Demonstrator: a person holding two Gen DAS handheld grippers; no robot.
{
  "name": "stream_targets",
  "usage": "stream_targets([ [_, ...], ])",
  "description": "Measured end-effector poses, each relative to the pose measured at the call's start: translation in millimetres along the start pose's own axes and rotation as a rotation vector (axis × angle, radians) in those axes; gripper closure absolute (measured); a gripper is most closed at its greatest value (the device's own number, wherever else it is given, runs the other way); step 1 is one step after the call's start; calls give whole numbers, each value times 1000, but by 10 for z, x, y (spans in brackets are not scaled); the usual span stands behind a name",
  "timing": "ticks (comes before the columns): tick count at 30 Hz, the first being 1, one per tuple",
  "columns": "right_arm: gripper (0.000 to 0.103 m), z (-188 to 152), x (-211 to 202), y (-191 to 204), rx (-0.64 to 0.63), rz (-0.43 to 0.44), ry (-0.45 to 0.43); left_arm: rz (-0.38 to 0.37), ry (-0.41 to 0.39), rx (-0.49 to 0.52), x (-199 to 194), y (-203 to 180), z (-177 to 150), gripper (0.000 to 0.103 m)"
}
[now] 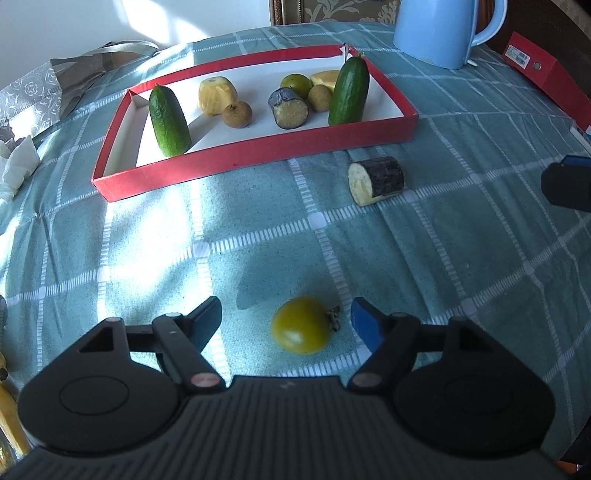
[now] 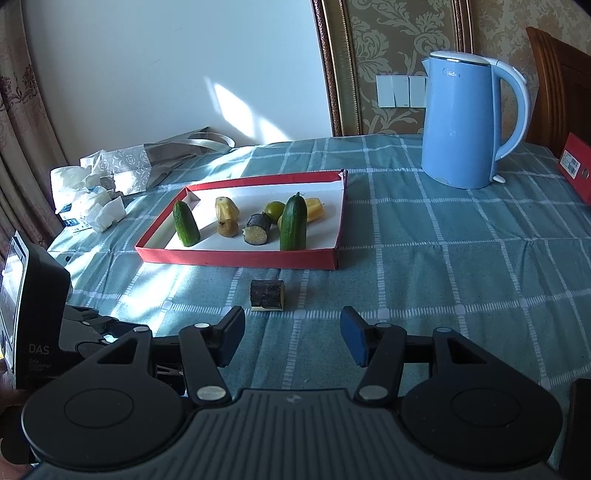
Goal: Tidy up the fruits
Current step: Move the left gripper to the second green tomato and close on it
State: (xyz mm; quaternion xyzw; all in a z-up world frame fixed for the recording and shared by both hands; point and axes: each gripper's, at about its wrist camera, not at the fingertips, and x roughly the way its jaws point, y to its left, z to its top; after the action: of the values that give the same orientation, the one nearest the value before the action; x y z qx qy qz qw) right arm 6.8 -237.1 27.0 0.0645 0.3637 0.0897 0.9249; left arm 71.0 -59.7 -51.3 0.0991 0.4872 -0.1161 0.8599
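A red-walled tray [image 1: 236, 153] [image 2: 236, 257] holds two cucumbers [image 1: 169, 122] [image 1: 349, 92], sugarcane pieces, small round fruits and yellow pieces. A yellow-green tomato [image 1: 301, 325] lies on the cloth between the open fingers of my left gripper [image 1: 286, 319]. A dark-skinned sugarcane piece [image 1: 376, 180] [image 2: 267, 294] lies in front of the tray. My right gripper [image 2: 291, 336] is open and empty, just short of that piece; it shows at the right edge of the left wrist view [image 1: 567, 184].
A blue kettle [image 2: 461, 122] [image 1: 439, 29] stands at the back right. A red box [image 2: 576, 168] [image 1: 546, 70] lies at the right edge. A silver bag [image 2: 147, 162] and tissues [image 2: 92, 206] lie at the left. Bananas [image 1: 9, 413] show at the far left.
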Motion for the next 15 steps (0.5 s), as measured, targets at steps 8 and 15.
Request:
stream_targets([
  [8, 47, -2, 4, -13, 3, -6, 0, -2, 13, 4, 46, -5, 4, 29],
  [15, 47, -6, 16, -8, -5, -8, 6, -34, 48, -17, 113, 23, 15, 47],
])
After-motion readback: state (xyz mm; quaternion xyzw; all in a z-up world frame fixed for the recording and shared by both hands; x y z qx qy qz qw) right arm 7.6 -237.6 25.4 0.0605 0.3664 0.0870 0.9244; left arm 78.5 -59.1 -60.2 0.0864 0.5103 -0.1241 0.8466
